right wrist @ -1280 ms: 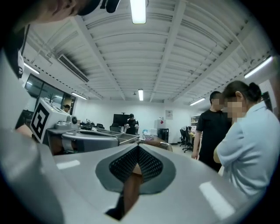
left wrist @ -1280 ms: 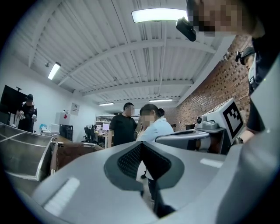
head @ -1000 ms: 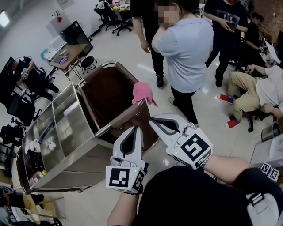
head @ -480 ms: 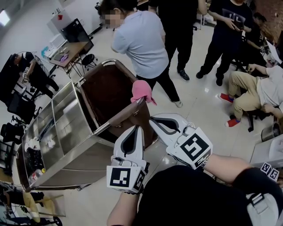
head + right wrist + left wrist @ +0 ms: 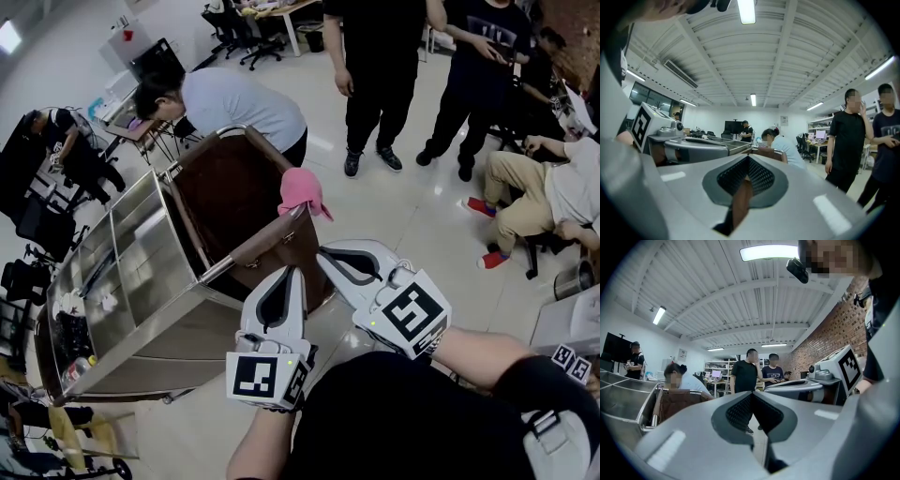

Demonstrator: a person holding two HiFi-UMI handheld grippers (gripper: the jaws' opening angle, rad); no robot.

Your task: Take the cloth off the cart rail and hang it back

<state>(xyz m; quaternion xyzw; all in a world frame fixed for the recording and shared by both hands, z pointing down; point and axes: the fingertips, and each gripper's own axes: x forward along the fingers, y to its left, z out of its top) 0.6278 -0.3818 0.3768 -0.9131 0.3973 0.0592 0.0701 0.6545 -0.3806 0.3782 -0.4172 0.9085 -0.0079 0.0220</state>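
Both my claws sit low in the middle of the head view, pointing at the cart (image 5: 141, 349). My left gripper (image 5: 289, 274) is clenched on nothing, and my right gripper (image 5: 325, 253), just to its right, is clenched and empty too. The pink cloth (image 5: 302, 193) hangs near the frame's centre, draped over the far end of the cart rail (image 5: 246, 251), apart from both claws.
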